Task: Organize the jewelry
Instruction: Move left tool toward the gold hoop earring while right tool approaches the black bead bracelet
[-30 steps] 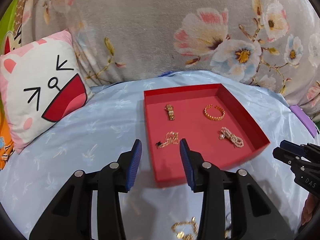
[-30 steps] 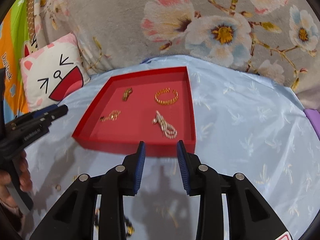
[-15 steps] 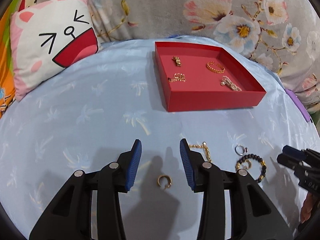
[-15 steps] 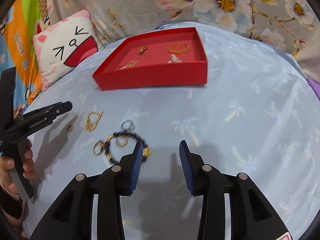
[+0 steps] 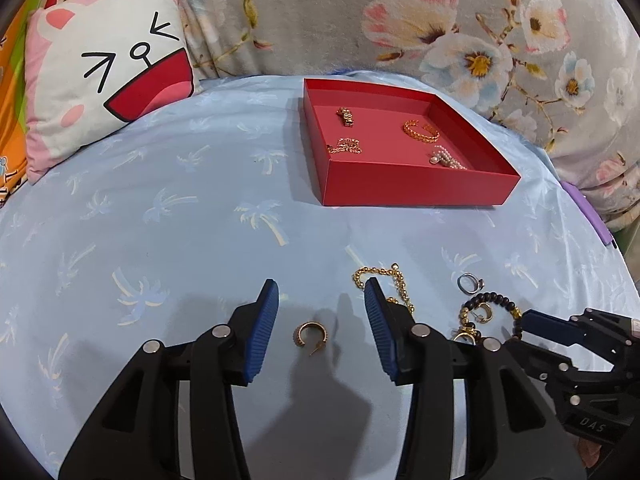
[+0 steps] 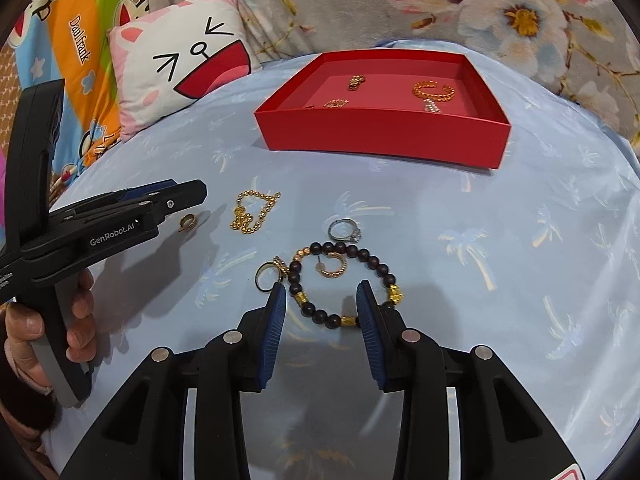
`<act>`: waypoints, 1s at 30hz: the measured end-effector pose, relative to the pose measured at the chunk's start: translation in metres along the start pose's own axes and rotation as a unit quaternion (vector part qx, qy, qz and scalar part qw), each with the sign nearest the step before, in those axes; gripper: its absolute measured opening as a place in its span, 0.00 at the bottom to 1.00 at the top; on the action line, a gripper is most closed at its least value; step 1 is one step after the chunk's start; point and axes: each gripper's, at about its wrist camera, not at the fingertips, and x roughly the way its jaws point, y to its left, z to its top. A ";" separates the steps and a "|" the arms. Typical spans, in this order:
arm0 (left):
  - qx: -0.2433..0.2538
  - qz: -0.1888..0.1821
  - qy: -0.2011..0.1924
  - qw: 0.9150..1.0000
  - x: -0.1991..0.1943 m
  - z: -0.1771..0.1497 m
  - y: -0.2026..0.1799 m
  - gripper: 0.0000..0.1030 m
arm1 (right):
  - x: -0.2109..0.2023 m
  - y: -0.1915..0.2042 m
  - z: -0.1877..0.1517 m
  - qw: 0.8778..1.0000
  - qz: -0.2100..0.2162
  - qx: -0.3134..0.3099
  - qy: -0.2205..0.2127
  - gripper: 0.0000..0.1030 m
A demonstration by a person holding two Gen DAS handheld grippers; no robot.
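Observation:
A red tray (image 5: 416, 190) (image 6: 380, 136) holds several gold and pearl pieces at the back of the blue bedsheet. My left gripper (image 5: 320, 312) is open, with a small gold hoop earring (image 5: 310, 334) (image 6: 188, 222) lying between its fingers. A gold chain (image 5: 384, 278) (image 6: 254, 210) lies by its right finger. My right gripper (image 6: 322, 312) is open over the near part of a dark beaded bracelet (image 6: 340, 322) (image 5: 492, 302). Inside the bracelet lies another gold hoop earring (image 6: 334, 266). A silver ring (image 6: 346, 230) (image 5: 468, 282) and a gold ring (image 6: 268, 276) lie beside it.
A cat-face cushion (image 5: 104, 80) (image 6: 180, 68) leans at the back left. A floral fabric (image 5: 440, 20) rises behind the tray. A purple object (image 5: 588, 212) lies at the sheet's right edge. A hand (image 6: 24, 332) holds the left gripper's handle.
Both grippers have pulled back from the tray and come down toward the loose jewelry. The left one now straddles the hoop earring, the right one the beaded bracelet.

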 end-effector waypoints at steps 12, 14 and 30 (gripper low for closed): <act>0.002 -0.004 0.016 1.000 0.006 -0.001 -0.001 0.45 | 0.014 0.008 -0.002 0.999 -0.027 -0.026 0.014 0.16; 0.002 -0.004 0.016 1.000 0.006 -0.001 -0.001 0.46 | 0.014 0.009 -0.003 0.999 -0.025 -0.029 0.015 0.08; 0.035 -0.008 0.035 0.999 0.015 -0.003 -0.022 0.49 | -0.009 -0.032 -0.017 0.998 -0.034 0.050 0.010 0.07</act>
